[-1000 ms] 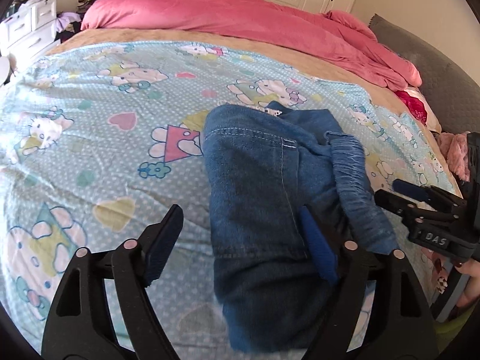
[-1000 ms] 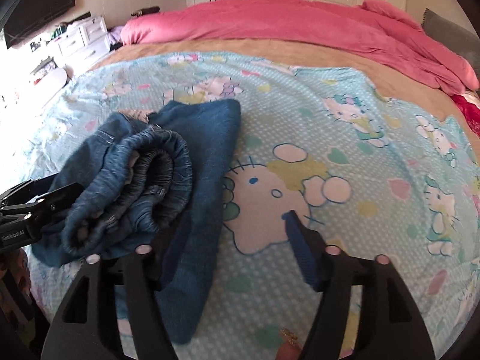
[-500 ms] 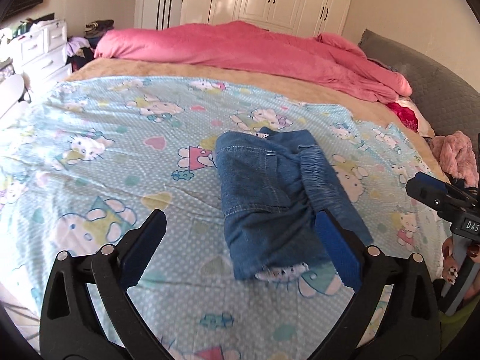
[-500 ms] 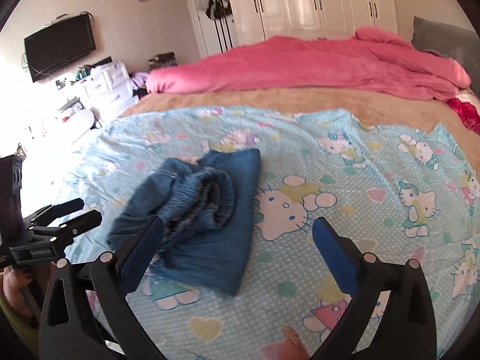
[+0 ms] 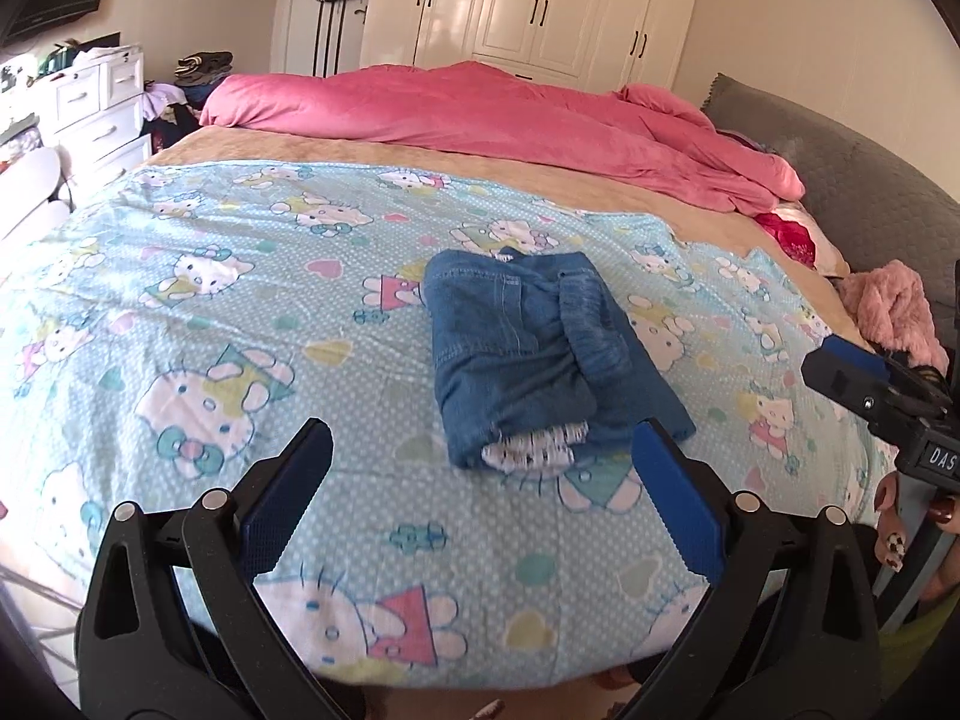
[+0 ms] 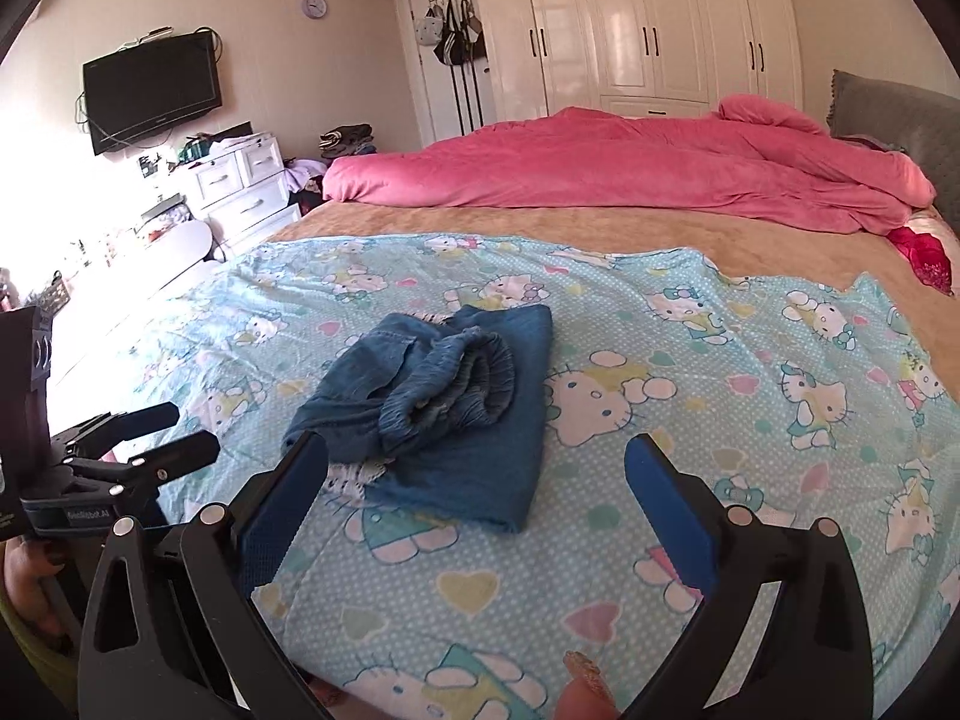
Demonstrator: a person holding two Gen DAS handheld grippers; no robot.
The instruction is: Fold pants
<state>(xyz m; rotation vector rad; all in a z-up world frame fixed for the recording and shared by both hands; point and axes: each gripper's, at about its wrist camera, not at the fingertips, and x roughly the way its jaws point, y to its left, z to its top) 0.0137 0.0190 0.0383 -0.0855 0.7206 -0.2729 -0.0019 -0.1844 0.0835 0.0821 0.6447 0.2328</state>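
Beyond each open claw point(image 5: 480, 468), folded pants point(image 5: 540, 354) lie apart.

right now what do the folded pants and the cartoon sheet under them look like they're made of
The folded pants look like blue denim: visible stitched seams, faded matte weave and a gathered elastic waistband, with a printed lining showing at one end. The cartoon sheet looks like thin printed cotton or a blend, matte, wrinkling in fine creases; the fibre cannot be told for certain.
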